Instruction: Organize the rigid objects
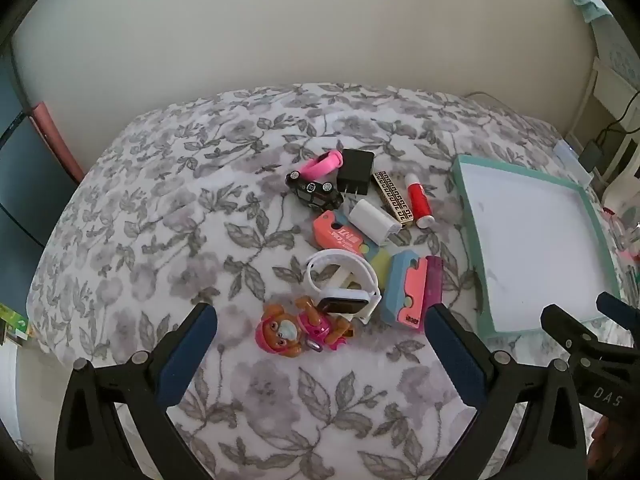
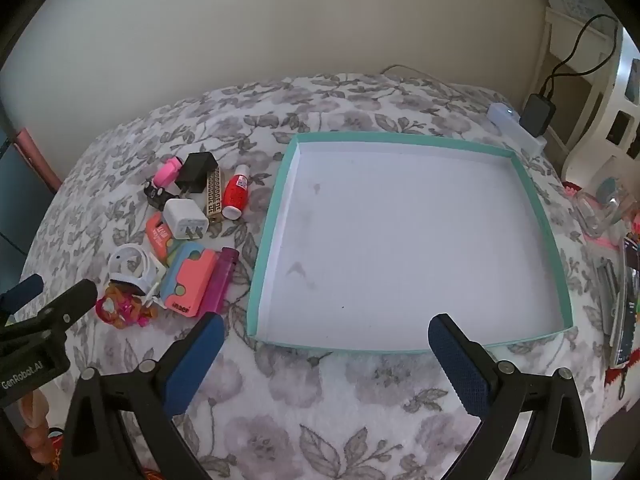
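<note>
Heap of objects (image 2: 188, 232) just left of tray (image 2: 558, 248)

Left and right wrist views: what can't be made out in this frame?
- Yellow-green block, left wrist view: mostly hidden under the white watch and orange case.
- Toy car, right wrist view: largely covered by the black charger and white charger.
- Orange case lettering: too blurred to read.
- Items beyond the tray, right wrist view: cut by the fisheye edge.
</note>
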The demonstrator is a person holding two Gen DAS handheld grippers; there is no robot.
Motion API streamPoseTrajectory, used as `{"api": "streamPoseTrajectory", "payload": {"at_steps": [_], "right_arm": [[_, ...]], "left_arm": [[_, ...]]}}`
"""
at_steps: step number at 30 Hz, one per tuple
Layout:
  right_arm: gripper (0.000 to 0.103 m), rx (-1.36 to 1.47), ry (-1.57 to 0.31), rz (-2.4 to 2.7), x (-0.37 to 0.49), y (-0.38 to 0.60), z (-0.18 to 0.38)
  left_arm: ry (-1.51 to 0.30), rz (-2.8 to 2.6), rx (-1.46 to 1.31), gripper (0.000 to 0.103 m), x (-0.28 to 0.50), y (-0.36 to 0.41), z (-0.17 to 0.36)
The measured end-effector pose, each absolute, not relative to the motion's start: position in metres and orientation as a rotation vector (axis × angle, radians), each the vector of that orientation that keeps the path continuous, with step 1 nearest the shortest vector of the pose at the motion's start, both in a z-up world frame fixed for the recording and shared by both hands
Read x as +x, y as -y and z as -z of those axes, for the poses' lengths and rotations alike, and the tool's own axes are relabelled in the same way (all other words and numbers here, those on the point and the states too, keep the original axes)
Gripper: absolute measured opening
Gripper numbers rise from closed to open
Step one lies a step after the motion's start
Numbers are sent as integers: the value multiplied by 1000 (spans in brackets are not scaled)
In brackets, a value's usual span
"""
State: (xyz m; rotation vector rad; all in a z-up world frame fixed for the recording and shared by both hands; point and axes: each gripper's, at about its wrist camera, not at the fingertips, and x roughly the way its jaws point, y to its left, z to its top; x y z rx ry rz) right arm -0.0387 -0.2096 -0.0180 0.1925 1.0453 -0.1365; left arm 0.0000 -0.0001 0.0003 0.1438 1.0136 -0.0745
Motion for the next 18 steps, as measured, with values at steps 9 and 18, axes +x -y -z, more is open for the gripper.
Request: {"api": "streamPoseTrajectory", "payload": {"at_steps": [9, 18], "right_arm": [[103, 194, -1041, 136, -40, 212, 15], [103, 198, -1037, 140, -40, 212, 18]], "left_arm": [[-1014, 75, 144, 103, 0, -4, -2], [-1021, 85, 161, 103, 0, 2, 3]]}}
